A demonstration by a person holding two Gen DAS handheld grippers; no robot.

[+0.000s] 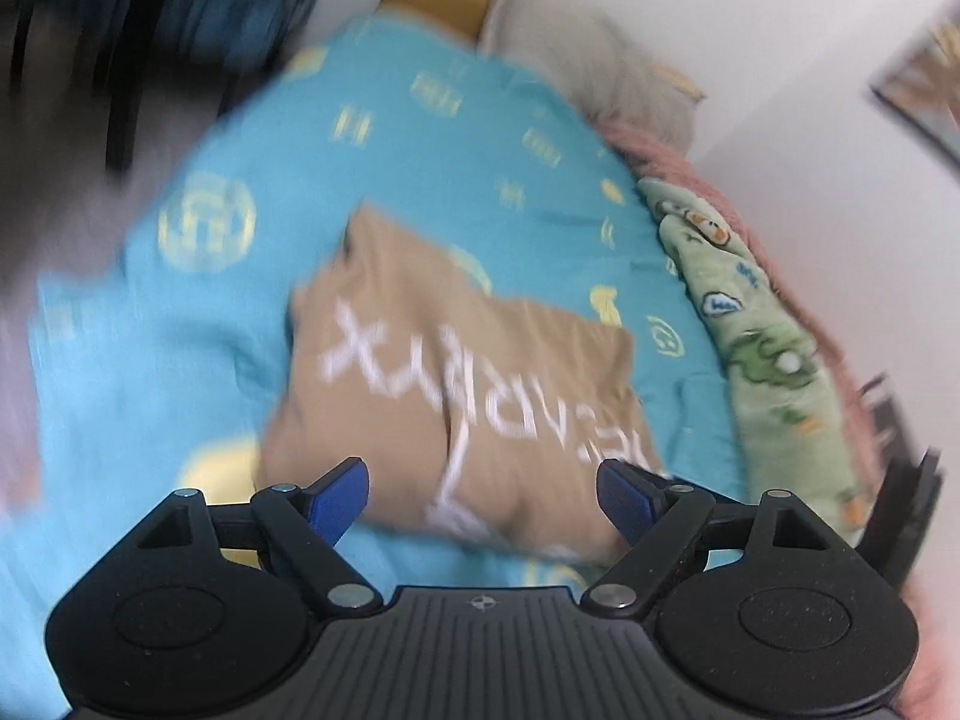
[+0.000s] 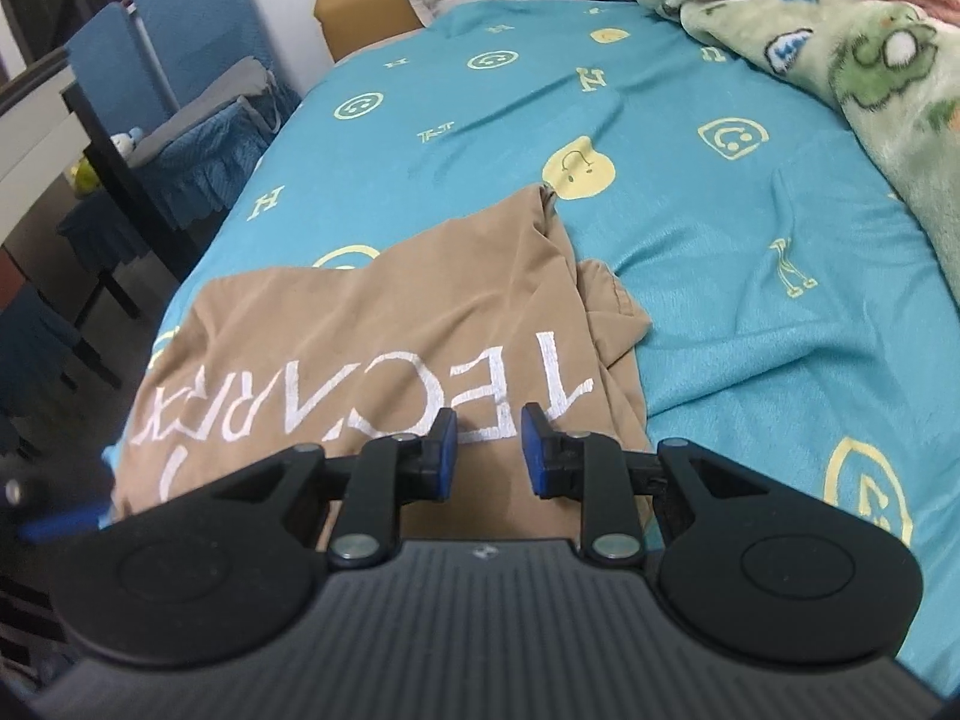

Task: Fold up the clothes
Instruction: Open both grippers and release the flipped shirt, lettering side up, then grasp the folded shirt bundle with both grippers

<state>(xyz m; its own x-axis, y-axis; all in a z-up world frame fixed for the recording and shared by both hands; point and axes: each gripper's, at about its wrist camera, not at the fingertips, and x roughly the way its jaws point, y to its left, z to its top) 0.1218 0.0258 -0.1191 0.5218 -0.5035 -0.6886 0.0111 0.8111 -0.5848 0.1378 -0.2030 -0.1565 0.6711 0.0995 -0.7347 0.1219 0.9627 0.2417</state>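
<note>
My left gripper (image 1: 483, 495) hung wide, empty; right gripper (image 2: 489, 453) narrowed, gripping nothing. Tan T-shirt (image 2: 372, 324) lay partly folded on the teal bedsheet (image 2: 750, 276), sleeve bunched at 1 o'clock. Risk: grabbing one layer, dragging the fold apart.

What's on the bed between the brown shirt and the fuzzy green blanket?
Nothing but bare turquoise bedsheet. The right wrist view shows it best: the tan shirt lies at the near left, the green blanket along the far right.
</note>
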